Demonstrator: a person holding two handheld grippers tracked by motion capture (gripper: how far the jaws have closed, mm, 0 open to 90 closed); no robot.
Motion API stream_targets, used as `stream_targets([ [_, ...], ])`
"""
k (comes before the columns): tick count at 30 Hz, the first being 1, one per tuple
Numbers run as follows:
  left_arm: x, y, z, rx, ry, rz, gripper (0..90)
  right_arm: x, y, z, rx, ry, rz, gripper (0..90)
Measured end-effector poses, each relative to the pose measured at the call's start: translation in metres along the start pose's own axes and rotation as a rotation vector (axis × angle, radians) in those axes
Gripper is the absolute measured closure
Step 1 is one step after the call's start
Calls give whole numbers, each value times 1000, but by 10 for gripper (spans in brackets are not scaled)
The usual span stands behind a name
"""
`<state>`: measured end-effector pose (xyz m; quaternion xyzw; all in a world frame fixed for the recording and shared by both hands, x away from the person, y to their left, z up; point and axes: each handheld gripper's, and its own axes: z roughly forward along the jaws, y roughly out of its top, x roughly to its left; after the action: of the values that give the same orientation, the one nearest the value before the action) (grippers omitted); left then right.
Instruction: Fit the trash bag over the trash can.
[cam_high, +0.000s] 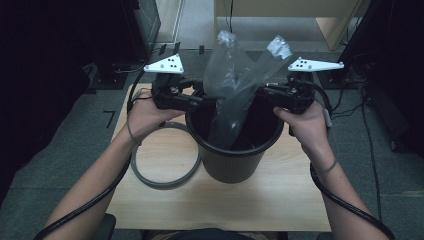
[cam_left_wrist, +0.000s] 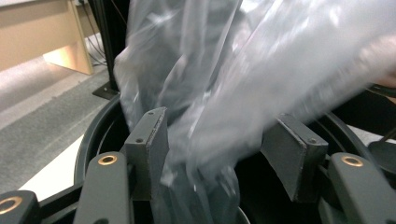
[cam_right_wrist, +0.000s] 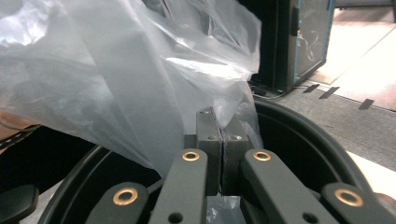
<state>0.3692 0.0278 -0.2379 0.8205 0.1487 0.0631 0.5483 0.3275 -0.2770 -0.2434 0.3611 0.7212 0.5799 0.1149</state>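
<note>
Lining black waste bin (cam_high: 235, 150) at tabletop (cam_high: 165, 210) centre with clear plastic bag (cam_high: 235, 85) | right gripper (cam_right_wrist: 219, 140) fingers pressed together, pinching bag edge | left gripper (cam_left_wrist: 224, 149) fingers spread around film, not gripping | next, likely: left pinches, both pull mouth over rim | grey ring (cam_high: 160, 175) beside bin

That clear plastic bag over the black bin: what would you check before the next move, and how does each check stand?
1. Right gripper clamped on the plastic bag: ok.
2. Left gripper gripping the bag: not ok, jaws apart, film loose between them.
3. Bag's lower end inside the bin: ok.
4. Bag mouth spread over the bin's rim: not ok, bunched up.
5. Bin upright on the table: ok.
6. Grey ring clear of the bin: cannot tell.
</note>
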Motion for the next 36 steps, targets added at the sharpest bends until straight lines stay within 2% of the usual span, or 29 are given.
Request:
stream_targets([
  [1,0,1,2,11,11,4,487,1,0,2,4,6,-3,900],
  [4,0,2,5,43,61,16,735,2,-1,5,16,12,-10,900],
  [8,9,2,-2,38,70,-48,879,-5,-4,0,24,-3,4,900],
  [12,22,-1,-14,22,75,-124,897,-15,-7,-9,21,-22,30,900],
  [15,29,-5,-22,17,84,-155,897,-21,-8,-16,16,-38,38,900],
  [19,34,-10,-30,19,93,-170,897,-29,-11,-25,12,-56,49,900],
  [24,42,-17,-41,22,86,-213,896,-38,-15,-35,17,-74,66,900],
  [36,55,-34,-61,36,80,-264,896,-58,-26,-59,44,-106,103,900],
])
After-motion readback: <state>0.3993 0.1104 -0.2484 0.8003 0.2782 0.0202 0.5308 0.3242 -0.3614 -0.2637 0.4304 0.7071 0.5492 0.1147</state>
